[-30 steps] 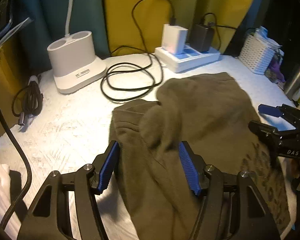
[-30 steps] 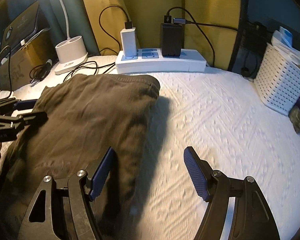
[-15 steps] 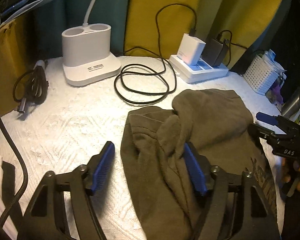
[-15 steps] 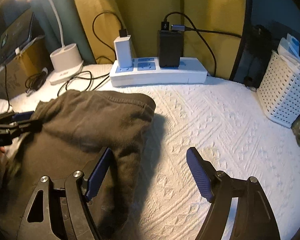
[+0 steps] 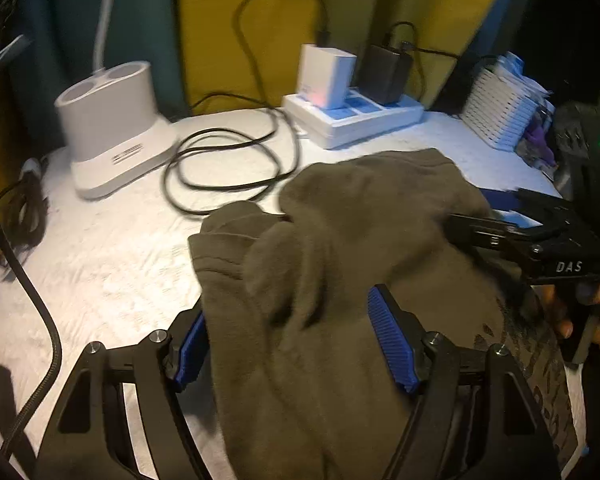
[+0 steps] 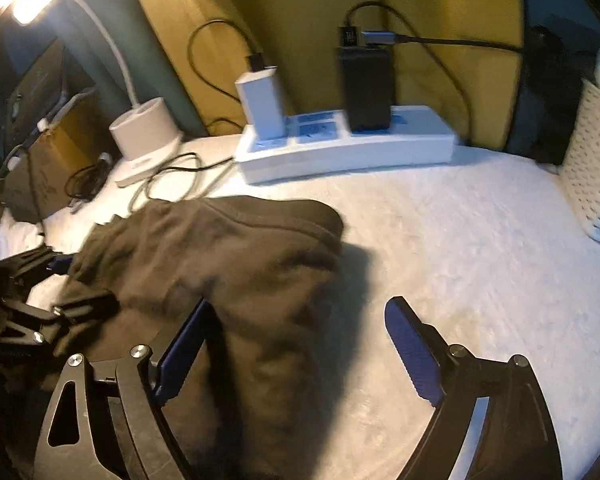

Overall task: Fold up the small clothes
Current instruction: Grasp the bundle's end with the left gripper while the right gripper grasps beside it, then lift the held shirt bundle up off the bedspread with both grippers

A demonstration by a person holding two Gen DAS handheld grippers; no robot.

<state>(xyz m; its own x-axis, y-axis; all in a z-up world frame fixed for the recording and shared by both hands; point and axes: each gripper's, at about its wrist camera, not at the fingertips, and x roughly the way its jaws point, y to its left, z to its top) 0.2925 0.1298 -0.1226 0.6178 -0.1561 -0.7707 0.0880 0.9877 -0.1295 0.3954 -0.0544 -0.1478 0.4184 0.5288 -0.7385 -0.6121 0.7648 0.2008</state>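
Note:
A dark olive garment lies bunched on the white textured cover. My left gripper straddles its raised left fold. The jaws are closing, the cloth fills the gap and drapes over the left blue pad, and no firm pinch shows. In the right wrist view the garment has its hemmed edge toward the back. My right gripper sits over its right edge with jaws opening wide, cloth by the left pad only. The right gripper, held by a hand, also shows at the garment's right side.
At the back stand a white power strip with chargers and a white lamp base. A coiled black cable lies between them, just behind the garment. A white basket is at the right, a cardboard box at the left.
The left gripper let go of the bunched fold, drew back, then came forward over it again. The right gripper's jaws spread wider as it slid left along the garment's edge.

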